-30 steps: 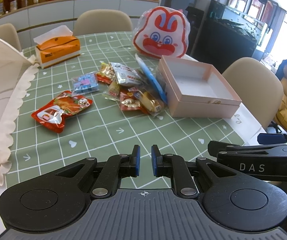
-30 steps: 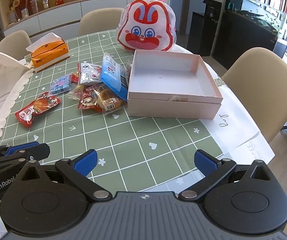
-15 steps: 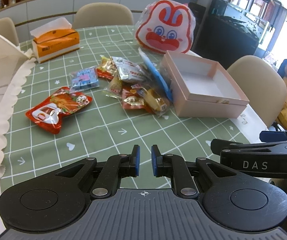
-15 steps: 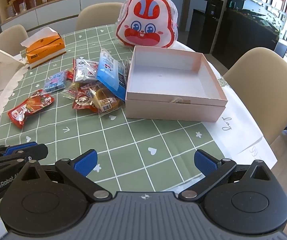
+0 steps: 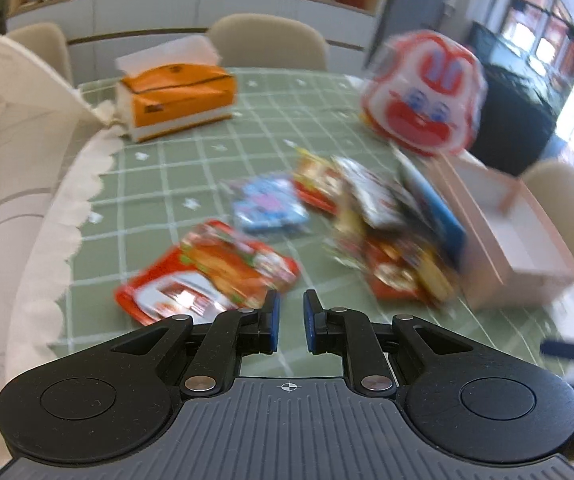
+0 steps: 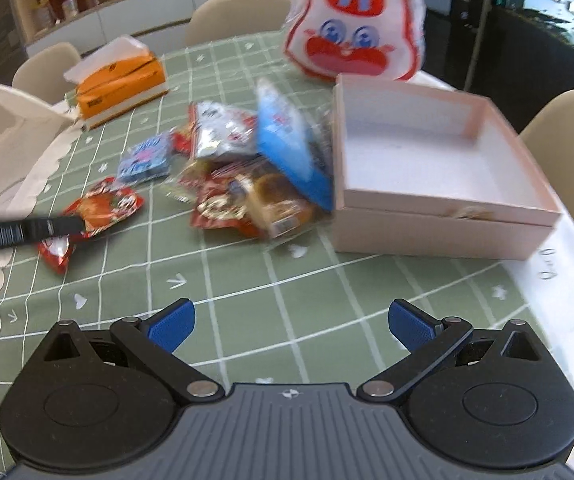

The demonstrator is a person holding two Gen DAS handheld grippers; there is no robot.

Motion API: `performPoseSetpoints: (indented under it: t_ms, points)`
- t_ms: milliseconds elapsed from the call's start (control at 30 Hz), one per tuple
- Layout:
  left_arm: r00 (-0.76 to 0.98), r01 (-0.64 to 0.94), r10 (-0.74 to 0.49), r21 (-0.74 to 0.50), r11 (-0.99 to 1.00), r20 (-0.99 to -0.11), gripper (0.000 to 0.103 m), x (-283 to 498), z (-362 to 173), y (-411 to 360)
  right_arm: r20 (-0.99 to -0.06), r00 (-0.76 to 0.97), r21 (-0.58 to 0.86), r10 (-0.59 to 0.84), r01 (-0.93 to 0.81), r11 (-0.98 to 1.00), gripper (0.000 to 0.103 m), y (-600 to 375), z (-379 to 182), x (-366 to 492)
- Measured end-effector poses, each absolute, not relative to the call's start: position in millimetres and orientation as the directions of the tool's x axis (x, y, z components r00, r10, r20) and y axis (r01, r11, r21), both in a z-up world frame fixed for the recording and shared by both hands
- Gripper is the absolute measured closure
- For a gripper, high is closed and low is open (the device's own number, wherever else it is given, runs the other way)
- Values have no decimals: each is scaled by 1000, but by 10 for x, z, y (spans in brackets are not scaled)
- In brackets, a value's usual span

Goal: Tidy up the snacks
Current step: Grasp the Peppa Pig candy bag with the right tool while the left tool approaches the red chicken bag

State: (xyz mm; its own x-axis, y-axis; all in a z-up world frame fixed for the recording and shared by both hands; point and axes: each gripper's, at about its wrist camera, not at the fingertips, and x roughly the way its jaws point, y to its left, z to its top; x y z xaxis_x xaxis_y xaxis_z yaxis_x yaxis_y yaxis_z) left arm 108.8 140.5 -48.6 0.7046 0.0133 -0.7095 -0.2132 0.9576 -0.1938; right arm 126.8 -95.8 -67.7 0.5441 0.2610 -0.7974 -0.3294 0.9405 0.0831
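Observation:
Several snack packets lie in a heap (image 6: 247,168) on the green checked tablecloth, beside an open, empty pink box (image 6: 427,160). A red packet (image 5: 207,276) lies apart at the left, also in the right wrist view (image 6: 99,212), with a small blue packet (image 5: 267,204) behind it. My left gripper (image 5: 289,322) is nearly shut and empty, just short of the red packet. My right gripper (image 6: 291,322) is wide open and empty, over bare cloth in front of the heap and box. The left gripper's finger (image 6: 23,232) reaches over the red packet in the right view.
A red-and-white rabbit-face bag (image 6: 355,28) stands behind the box. An orange tissue box (image 5: 175,96) sits at the far left. A white frilled cloth (image 5: 15,184) covers the table's left edge. Beige chairs (image 5: 271,40) surround the table.
Both grippers have moved forward toward the snacks. The left one has swung left and now points at the red packet. Jaw openings are unchanged.

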Motion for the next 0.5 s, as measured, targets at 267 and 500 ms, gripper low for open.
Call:
performPoseSetpoints:
  t_ms: [267,500]
  points:
    - [692,-287,64,-192,938,-719,86,1366,-657,2041,-799,516,83,309,-414,906,0,-457,-595,1534]
    - [658,-265,46,-174,949,-751,85,1147,-868,2219,-753,515,115,409,-509,853,8,314,-495,2252]
